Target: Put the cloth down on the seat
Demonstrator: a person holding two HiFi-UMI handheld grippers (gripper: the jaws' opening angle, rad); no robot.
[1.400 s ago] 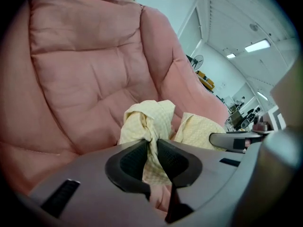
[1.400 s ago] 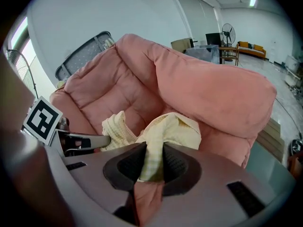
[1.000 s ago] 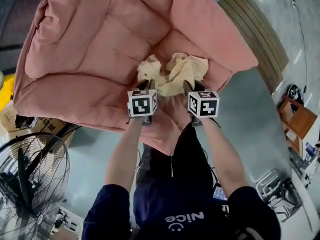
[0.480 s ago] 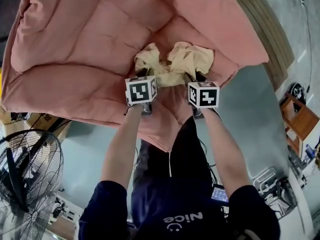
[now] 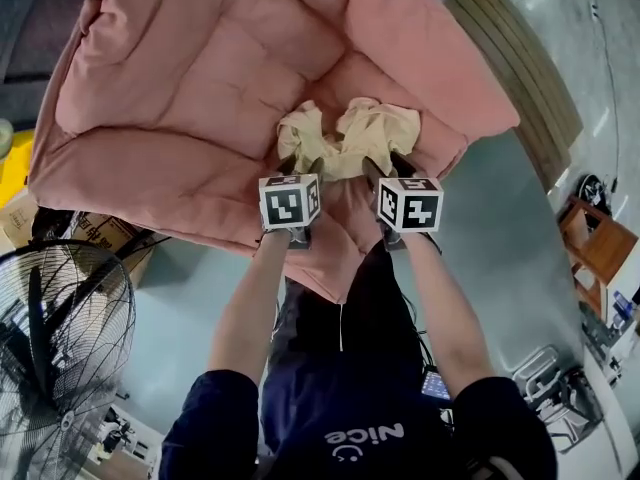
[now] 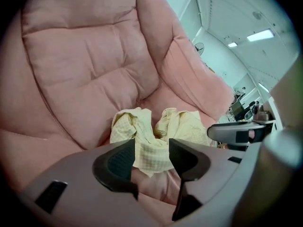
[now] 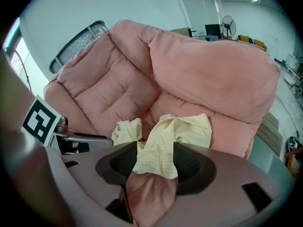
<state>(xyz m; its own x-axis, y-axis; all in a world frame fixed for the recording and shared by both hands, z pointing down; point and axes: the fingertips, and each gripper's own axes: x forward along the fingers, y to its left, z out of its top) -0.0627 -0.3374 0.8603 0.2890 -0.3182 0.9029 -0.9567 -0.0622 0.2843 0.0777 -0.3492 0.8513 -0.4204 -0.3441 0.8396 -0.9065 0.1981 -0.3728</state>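
Both pairs of jaws have just been opening and stand wide: the head view shows the left gripper [image 5: 302, 164] and right gripper [image 5: 385, 166] equally near the cloth [image 5: 350, 136], bunched crosswise on the seat [image 5: 190, 98] just ahead; the left gripper view, then the right gripper view, shows a loose fold between them, unpinched.

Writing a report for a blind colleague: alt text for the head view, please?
A crumpled yellow cloth lies on a pink cushioned seat. The left gripper and right gripper hang at its near edge, jaws just opened off it.
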